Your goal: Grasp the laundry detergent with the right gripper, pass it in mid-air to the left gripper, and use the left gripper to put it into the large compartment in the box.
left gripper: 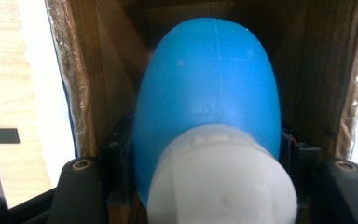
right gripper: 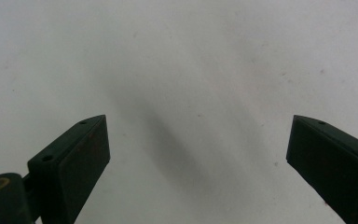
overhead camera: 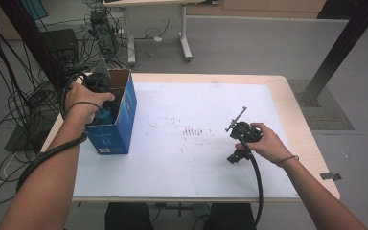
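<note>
A blue bottle [left gripper: 209, 88] with a white cap [left gripper: 221, 179] sits inside the open blue cardboard box [overhead camera: 120, 120] at the left edge of the table [overhead camera: 297, 120], and the left gripper [left gripper: 209, 154] reaches down into the box with its jaws clamped on the bottle's sides. The right gripper [right gripper: 198, 158] hovers over the white tabletop well to the right of the box, jaws spread wide with nothing between them
</note>
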